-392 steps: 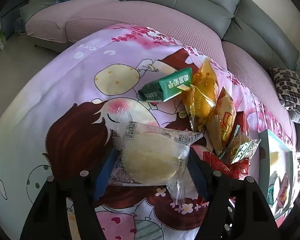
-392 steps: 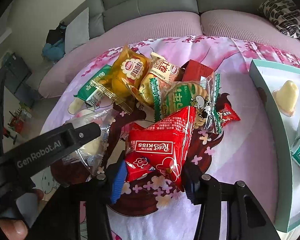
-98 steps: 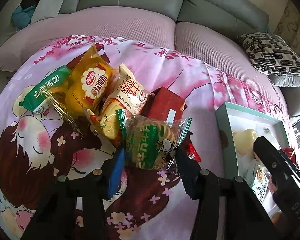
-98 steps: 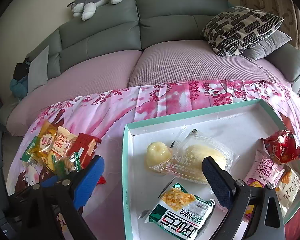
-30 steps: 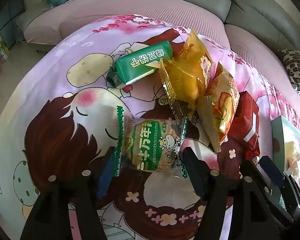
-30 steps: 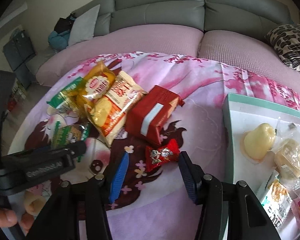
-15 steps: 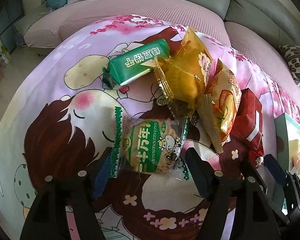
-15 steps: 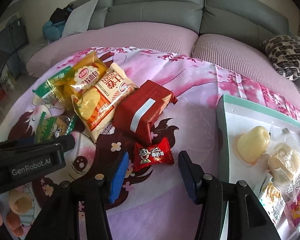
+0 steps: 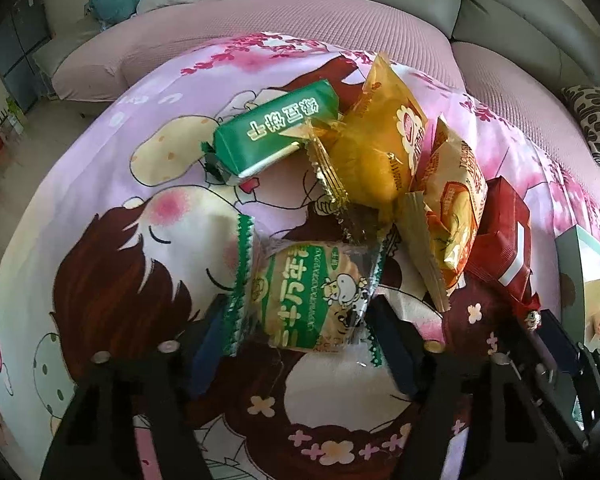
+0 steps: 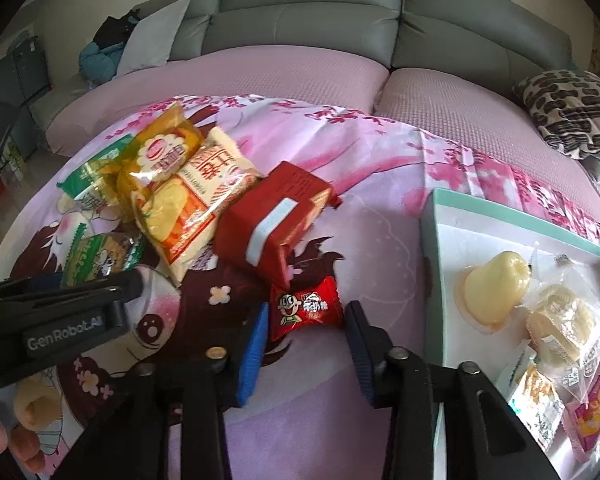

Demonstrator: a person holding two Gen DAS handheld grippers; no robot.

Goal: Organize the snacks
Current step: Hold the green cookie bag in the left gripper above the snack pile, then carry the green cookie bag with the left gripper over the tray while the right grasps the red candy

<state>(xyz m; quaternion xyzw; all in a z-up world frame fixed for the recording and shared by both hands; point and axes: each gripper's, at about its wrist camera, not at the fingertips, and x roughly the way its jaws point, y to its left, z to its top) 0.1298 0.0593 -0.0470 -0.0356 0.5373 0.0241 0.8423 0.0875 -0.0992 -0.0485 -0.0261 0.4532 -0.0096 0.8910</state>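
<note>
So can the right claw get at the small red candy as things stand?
Probably yes: the right claw already straddles the small red candy, its jaws closing with the candy between them. Nothing lies over it; the red box sits just behind.

White letters reading "GenRobot.AI" run along the black arm of the left tongs (image 10: 72, 330). The green bar packet (image 9: 276, 132) carries large white Chinese characters, seen upside down. The green-and-clear cracker packet (image 9: 304, 292), the small red candy (image 10: 306, 308) and the orange-and-white packet (image 10: 196, 200) bear Chinese print too, too distorted to transcribe.
</note>
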